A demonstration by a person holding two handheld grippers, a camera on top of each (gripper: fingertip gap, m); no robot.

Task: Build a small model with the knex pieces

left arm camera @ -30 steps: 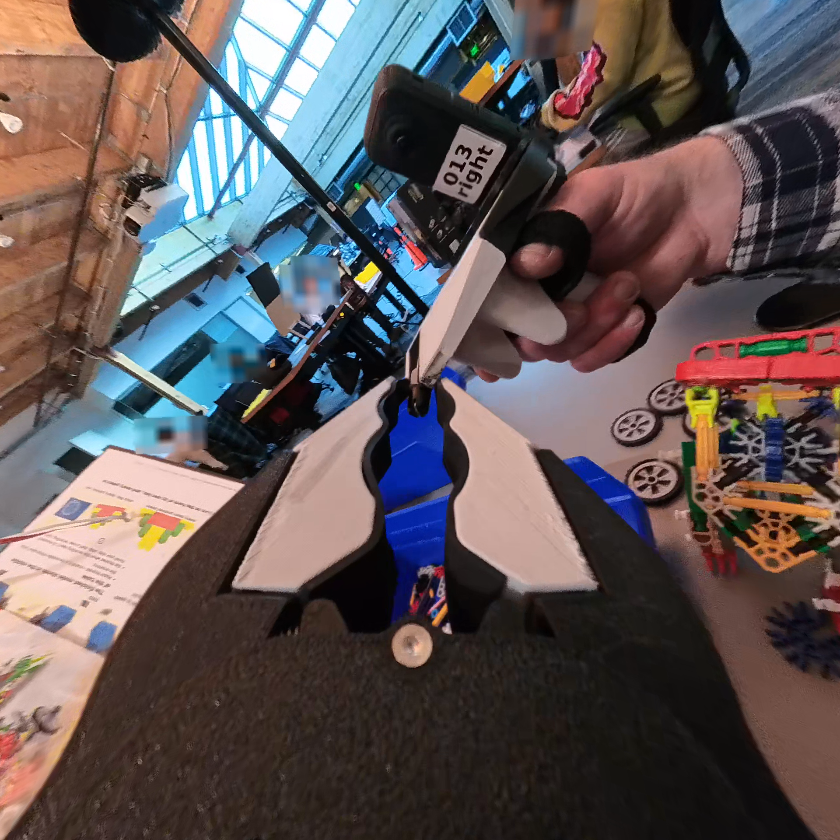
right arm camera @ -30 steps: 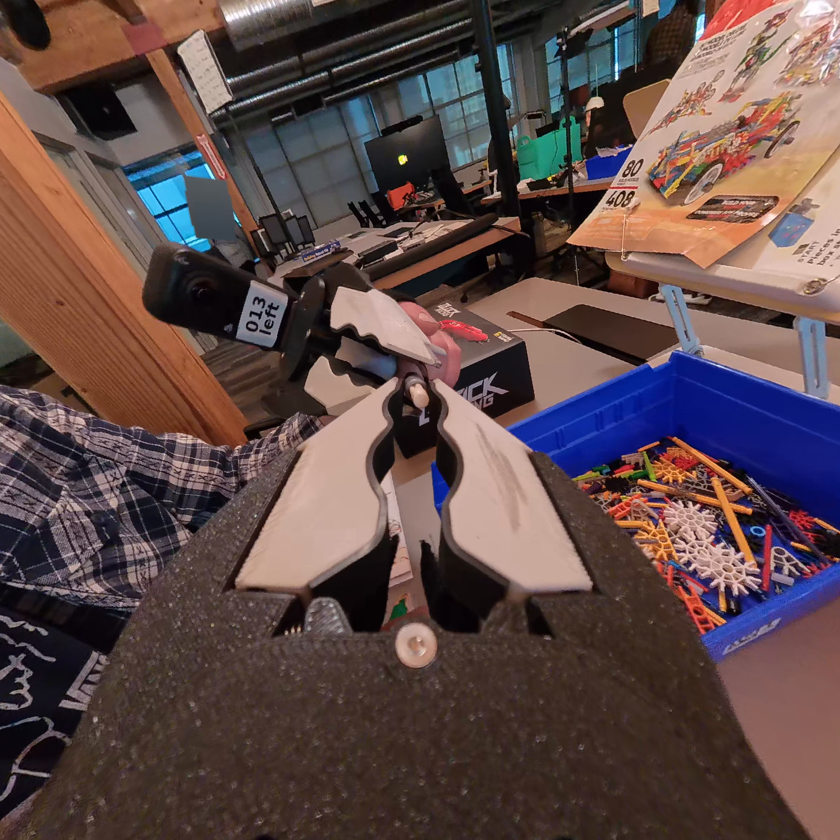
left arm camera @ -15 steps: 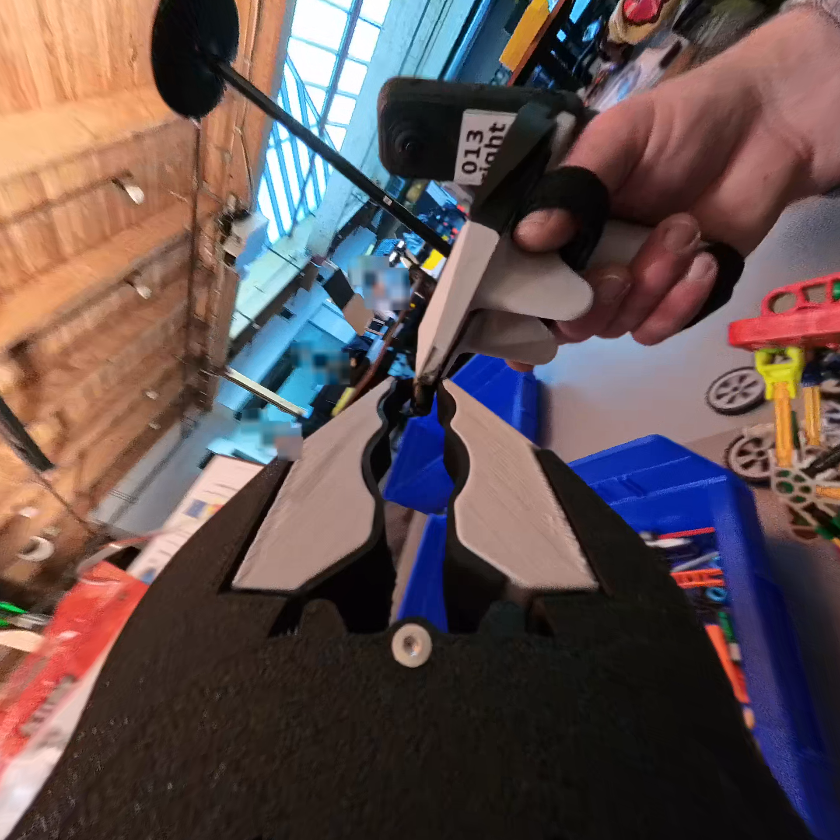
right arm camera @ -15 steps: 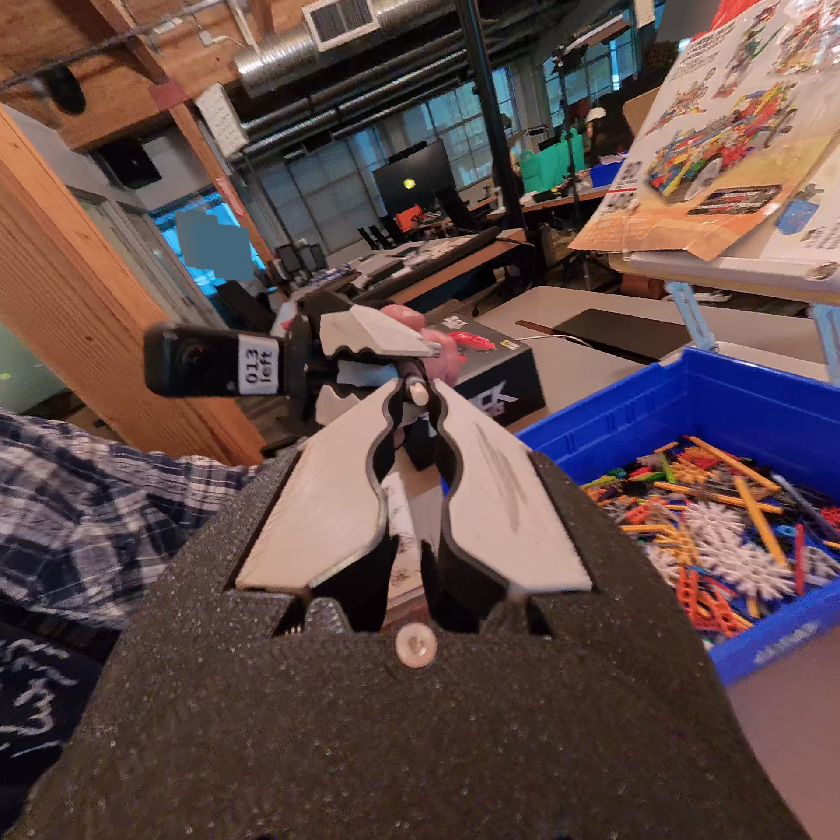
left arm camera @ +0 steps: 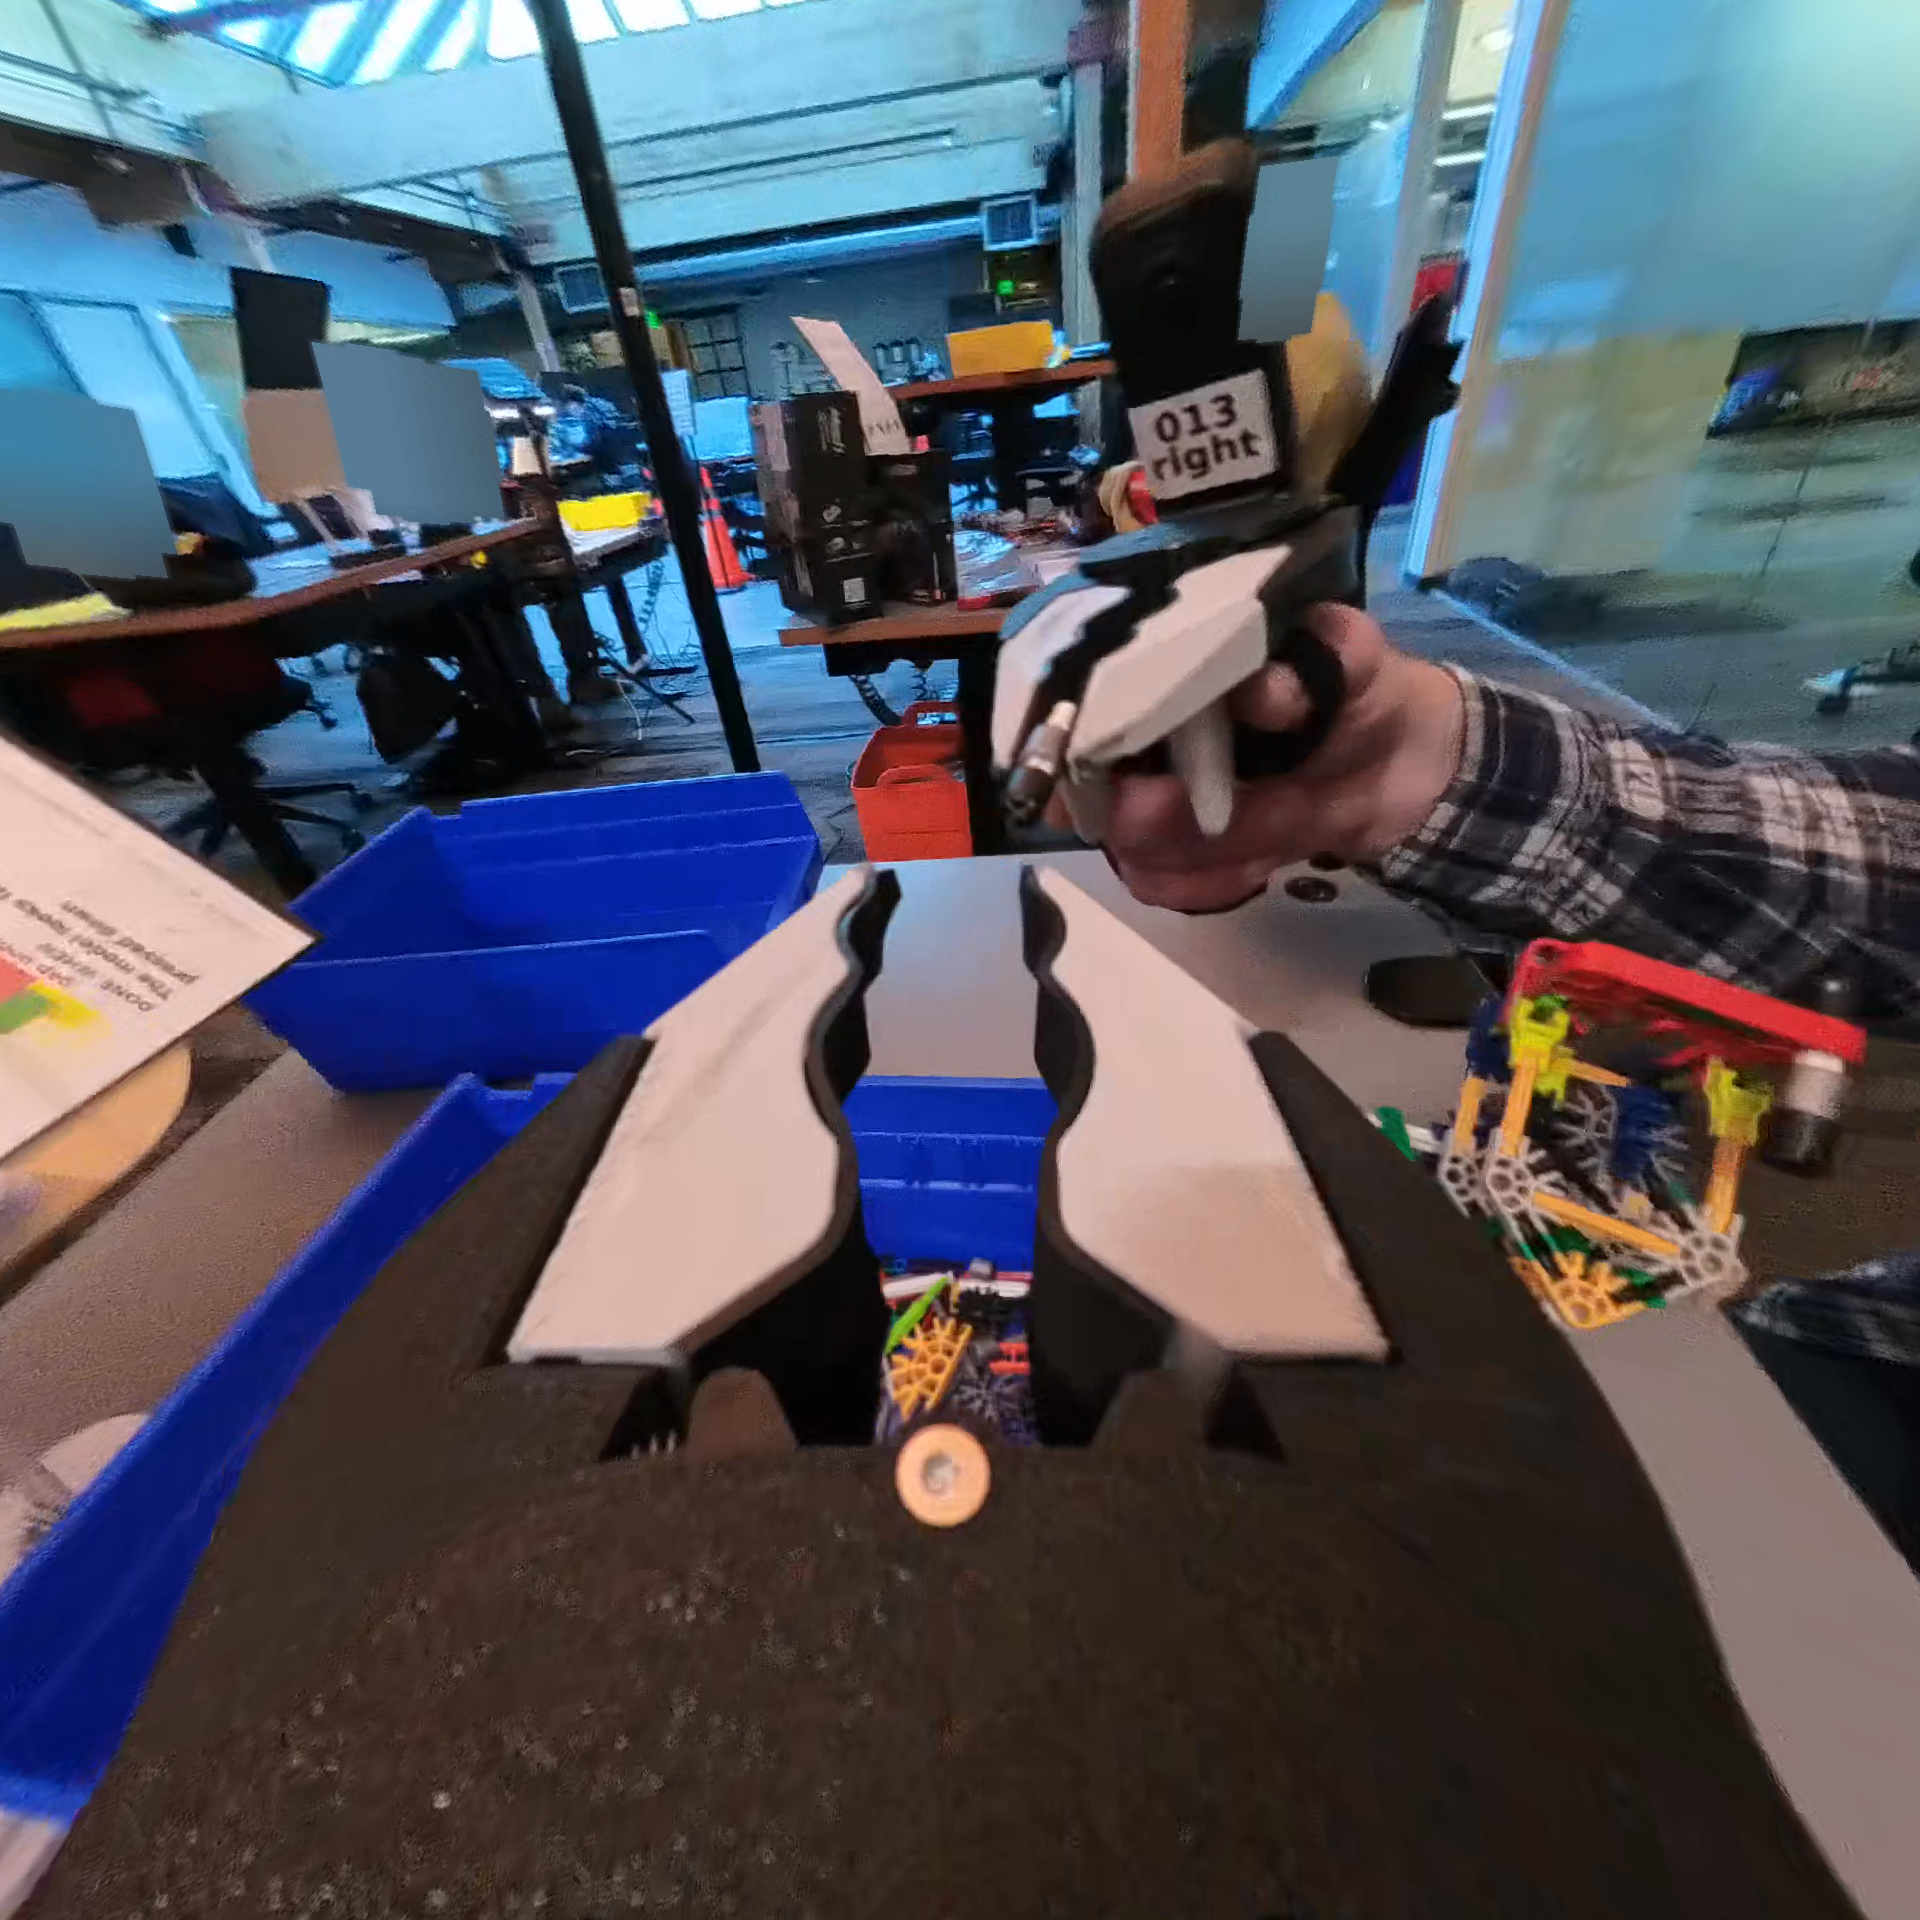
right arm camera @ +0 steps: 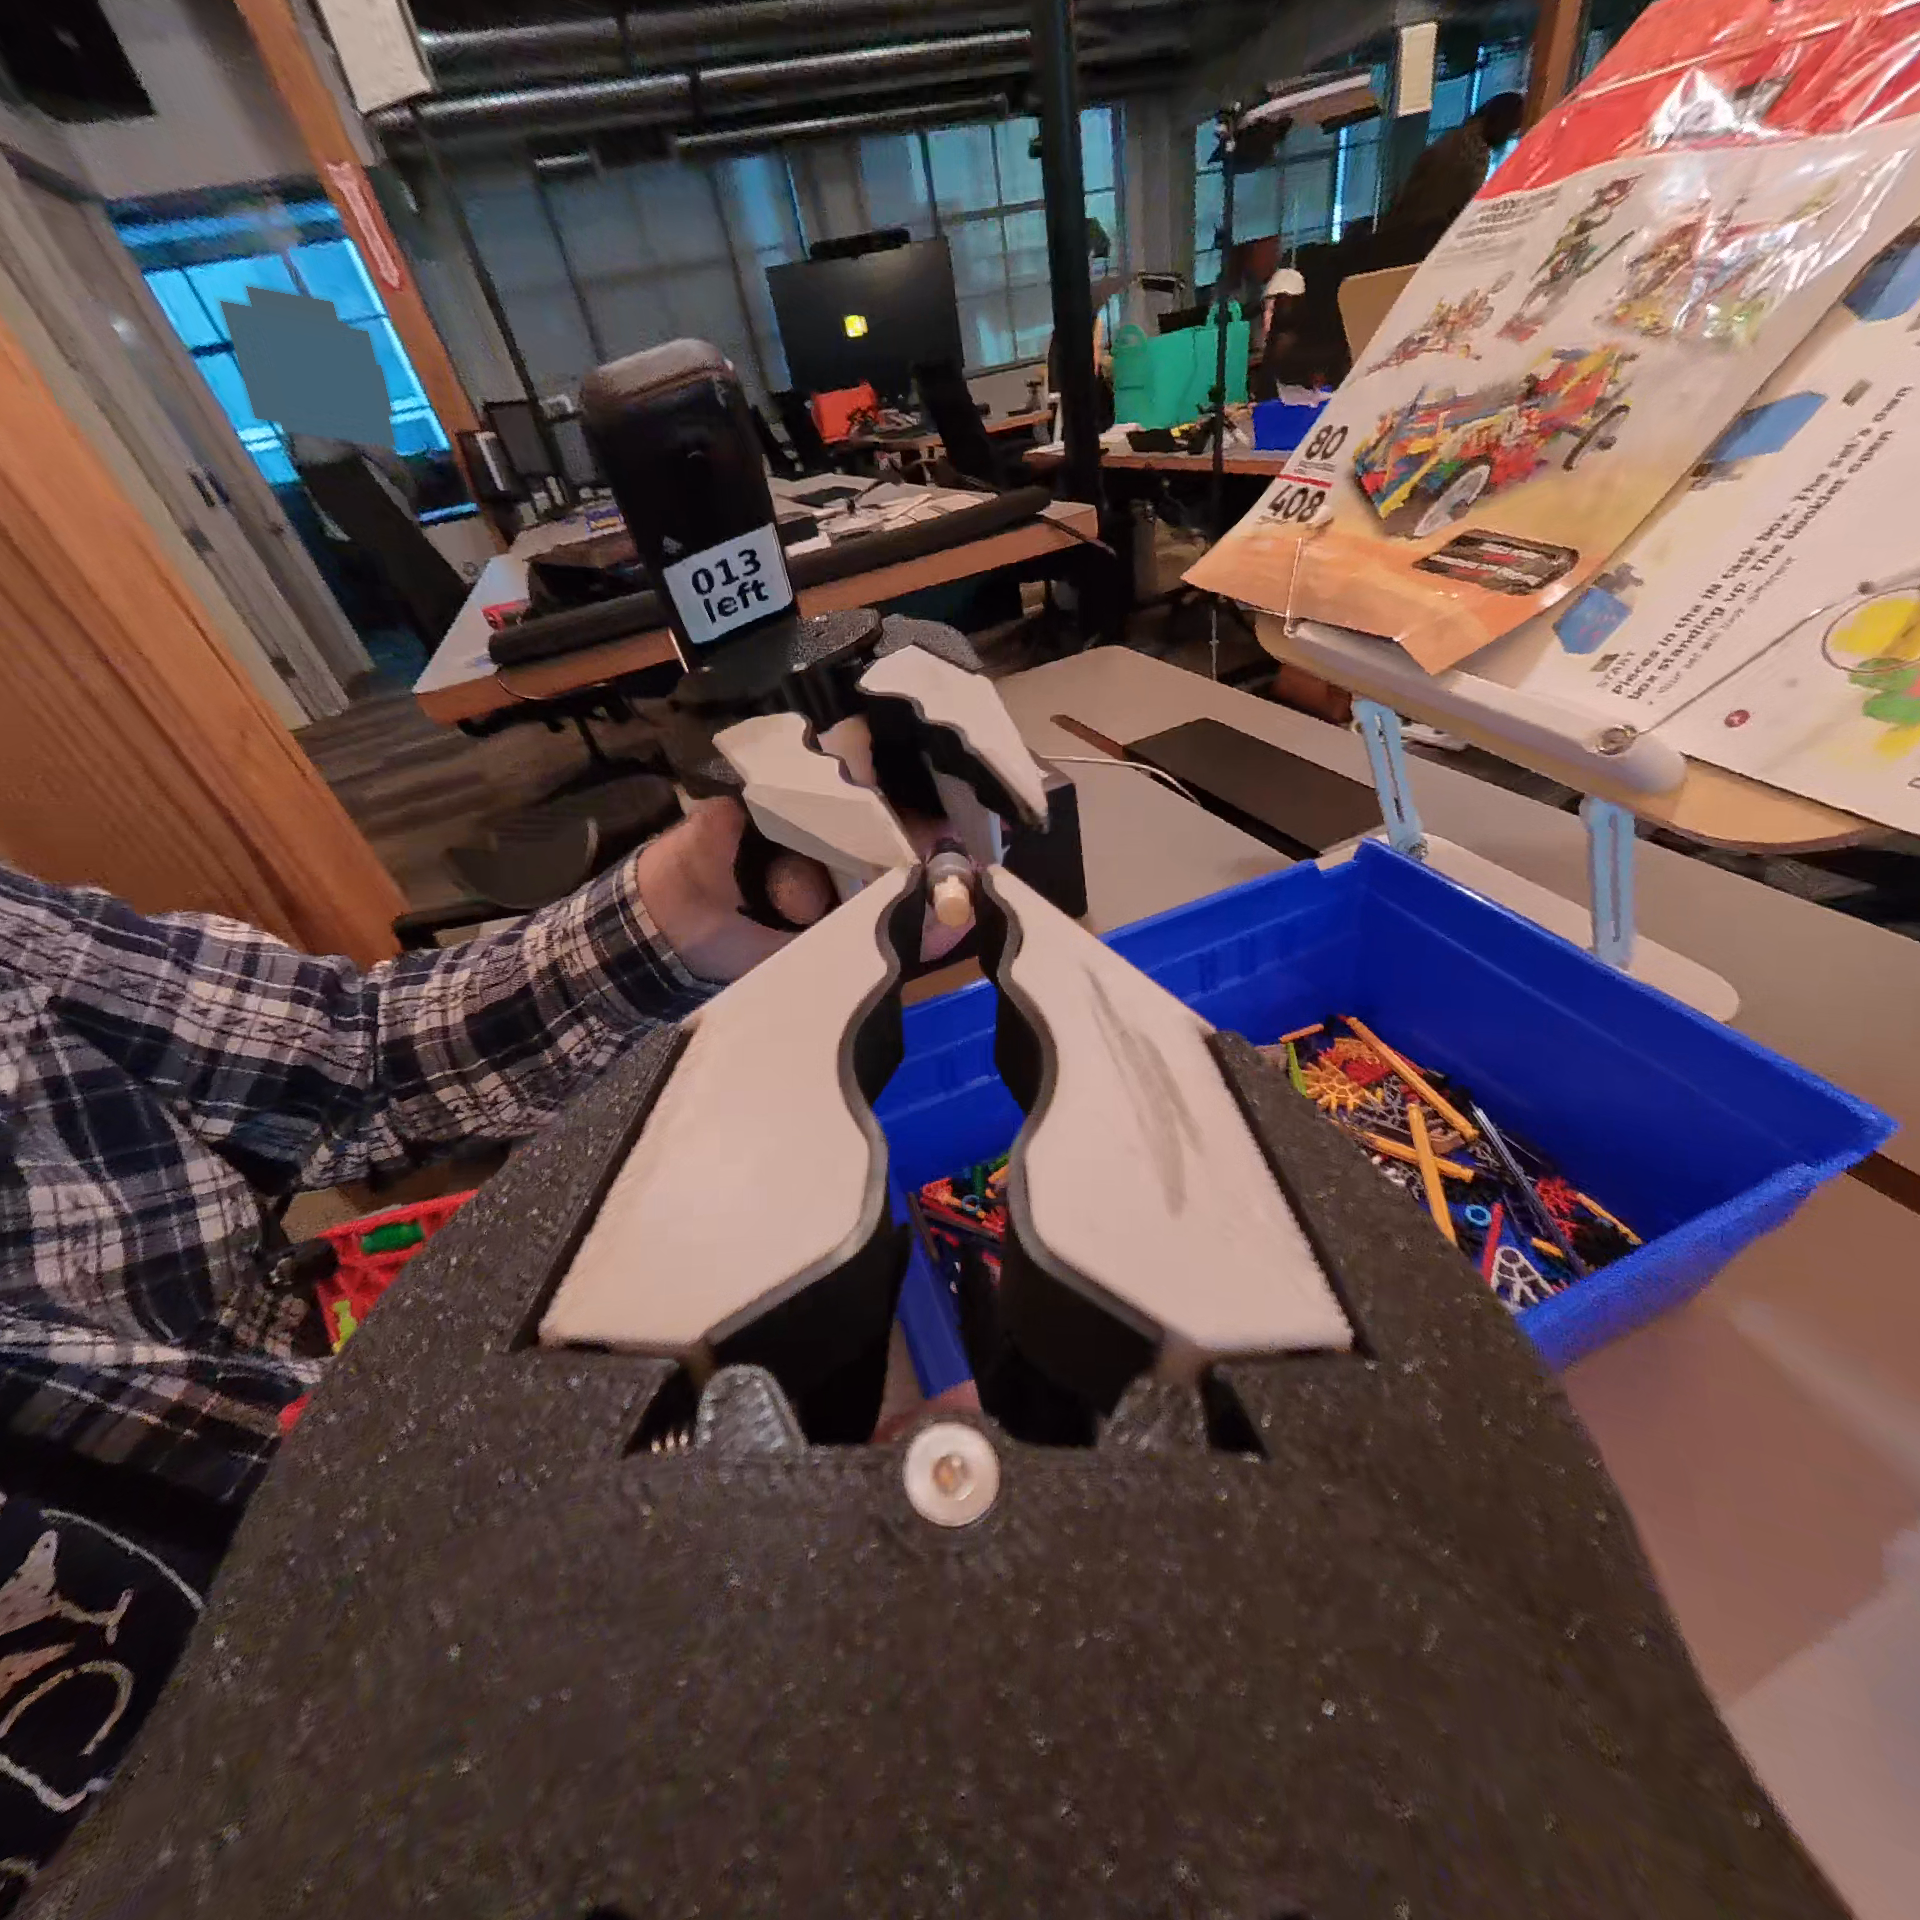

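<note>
My right gripper is shut on a small peg with a cream tip and a dark body, held in the air above the table. It also shows in the left wrist view, with the peg between its tips and a hand in a plaid sleeve around the handle. My left gripper is open and empty, pointing over the blue bin of loose toy rods and connectors. In the right wrist view it hangs open just behind the peg, apart from it.
A half-built rod-and-connector model with a red top stands on the grey table at the right. A second blue bin sits behind the first. An instruction sheet on a tilted stand rises beyond the bin. A black pole stands behind. Only a small space, under 4 cm, lies between the two pairs of fingers.
My left gripper has opened, let go of the peg and drawn back from it. My right gripper keeps the peg. Both views have rolled back to level.
</note>
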